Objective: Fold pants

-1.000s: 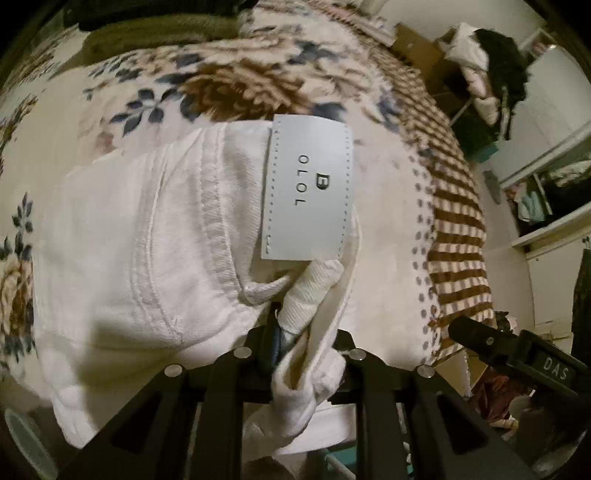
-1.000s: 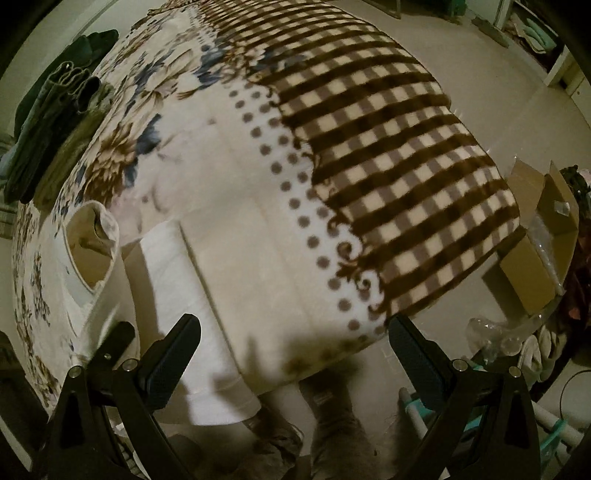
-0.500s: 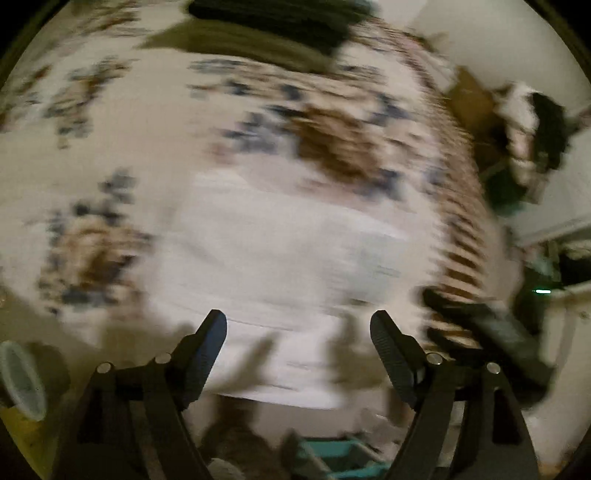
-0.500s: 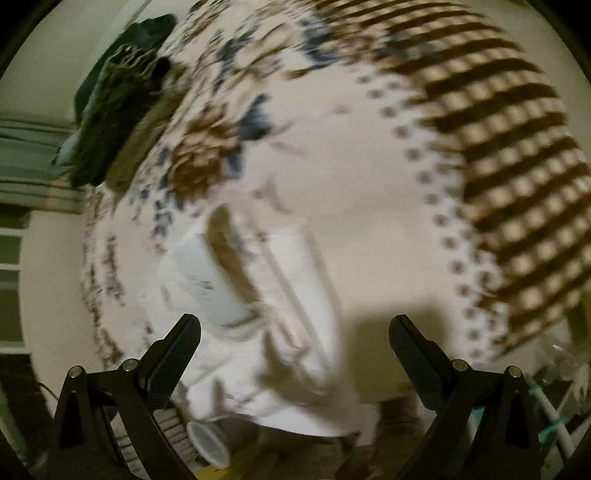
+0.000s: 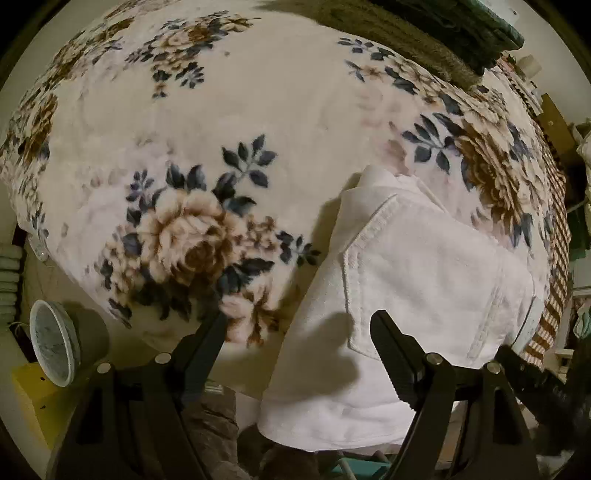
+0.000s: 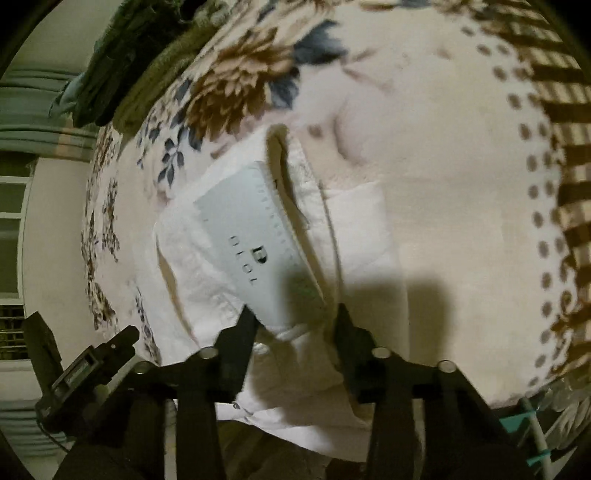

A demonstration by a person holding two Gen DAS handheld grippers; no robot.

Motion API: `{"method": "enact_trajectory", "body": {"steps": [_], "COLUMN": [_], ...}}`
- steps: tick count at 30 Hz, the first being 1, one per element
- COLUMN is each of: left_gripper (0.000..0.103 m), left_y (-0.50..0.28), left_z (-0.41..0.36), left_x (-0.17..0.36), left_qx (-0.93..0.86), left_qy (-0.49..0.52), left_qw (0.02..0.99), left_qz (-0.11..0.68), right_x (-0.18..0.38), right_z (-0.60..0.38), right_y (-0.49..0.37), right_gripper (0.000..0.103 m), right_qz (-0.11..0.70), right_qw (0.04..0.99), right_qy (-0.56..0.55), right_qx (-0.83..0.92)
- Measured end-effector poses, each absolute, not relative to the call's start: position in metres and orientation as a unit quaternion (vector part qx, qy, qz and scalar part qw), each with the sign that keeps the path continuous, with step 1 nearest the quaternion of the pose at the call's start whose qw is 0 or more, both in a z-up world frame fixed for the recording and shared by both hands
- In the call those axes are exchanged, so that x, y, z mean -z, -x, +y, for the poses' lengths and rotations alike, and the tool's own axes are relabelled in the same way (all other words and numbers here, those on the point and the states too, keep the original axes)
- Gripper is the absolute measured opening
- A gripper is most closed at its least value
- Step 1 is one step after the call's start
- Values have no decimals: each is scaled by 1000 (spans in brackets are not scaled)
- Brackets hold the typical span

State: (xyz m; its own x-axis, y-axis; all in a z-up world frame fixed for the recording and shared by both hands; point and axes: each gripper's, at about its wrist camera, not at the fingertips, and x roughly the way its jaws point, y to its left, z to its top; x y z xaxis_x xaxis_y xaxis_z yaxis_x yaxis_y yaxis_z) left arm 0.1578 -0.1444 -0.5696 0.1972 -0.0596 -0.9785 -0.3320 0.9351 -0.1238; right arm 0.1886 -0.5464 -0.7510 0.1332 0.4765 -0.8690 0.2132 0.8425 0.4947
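White pants (image 5: 413,280) lie folded in a thick bundle at the near edge of a floral blanket (image 5: 221,122), back pocket up. My left gripper (image 5: 299,328) is open and empty, its fingers straddling the bundle's left edge. In the right wrist view the pants (image 6: 207,266) show their waistband and a pale blue label (image 6: 255,243). My right gripper (image 6: 295,325) is partly open, its fingers on either side of the waistband near the label, not clamped on it.
Dark green folded clothes (image 5: 436,33) lie at the far side of the blanket. A round white lamp (image 5: 55,343) sits off the bed at lower left. The blanket's brown checked part (image 6: 565,122) lies to the right. The other gripper (image 6: 88,365) shows at lower left.
My left gripper let go of the waistband, opened and swung to the bundle's left side. My right gripper moved left onto the waistband and narrowed its opening.
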Motion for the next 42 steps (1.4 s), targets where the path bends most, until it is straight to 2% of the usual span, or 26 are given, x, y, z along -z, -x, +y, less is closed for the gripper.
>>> {"method": "enact_trajectory", "body": {"steps": [3, 11, 16, 22, 23, 25, 26, 27, 33, 35, 36, 40, 41, 42], "left_gripper": [79, 79, 79, 79, 79, 79, 79, 79, 78, 63, 50, 28, 26, 24], "left_y": [-157, -162, -170, -190, -194, -204, -208, -214, -250, -258, -260, -251, -248, -246], "left_z": [-148, -156, -167, -187, -191, -197, -199, -201, -212, -217, -220, -220, -218, -215], "left_x": [564, 561, 567, 574, 576, 579, 580, 582, 611, 625, 629, 622, 618, 615], "left_qx": [-83, -62, -39, -10, -4, 8, 15, 23, 64, 85, 95, 102, 104, 105], "left_qy": [155, 156, 160, 147, 144, 143, 147, 152, 198, 209, 209, 187, 189, 189], "left_qw": [761, 763, 759, 758, 759, 758, 757, 756, 733, 721, 721, 745, 751, 754], "left_qz": [624, 624, 630, 635, 635, 636, 636, 636, 648, 656, 654, 631, 625, 620], "right_x": [731, 695, 710, 736, 741, 748, 748, 747, 748, 758, 764, 786, 784, 779], "right_z": [-543, -593, -651, -668, -670, -688, -693, -700, -732, -737, -737, -720, -716, -710], "right_y": [-176, -121, -87, -83, -84, -78, -76, -74, -96, -109, -117, -146, -149, -152], "right_gripper": [26, 23, 23, 24, 27, 46, 62, 70, 73, 73, 73, 71, 58, 35], "right_qz": [644, 635, 638, 656, 660, 650, 642, 626, 582, 586, 590, 612, 609, 604], "right_qw": [717, 724, 706, 700, 691, 664, 661, 661, 664, 661, 657, 640, 652, 664], "right_qy": [-251, -272, -299, -258, -273, -353, -373, -402, -465, -466, -467, -464, -452, -441], "right_qx": [-87, 1, 72, 117, 113, 113, 111, 103, 59, 48, 43, -3, -8, -16]}}
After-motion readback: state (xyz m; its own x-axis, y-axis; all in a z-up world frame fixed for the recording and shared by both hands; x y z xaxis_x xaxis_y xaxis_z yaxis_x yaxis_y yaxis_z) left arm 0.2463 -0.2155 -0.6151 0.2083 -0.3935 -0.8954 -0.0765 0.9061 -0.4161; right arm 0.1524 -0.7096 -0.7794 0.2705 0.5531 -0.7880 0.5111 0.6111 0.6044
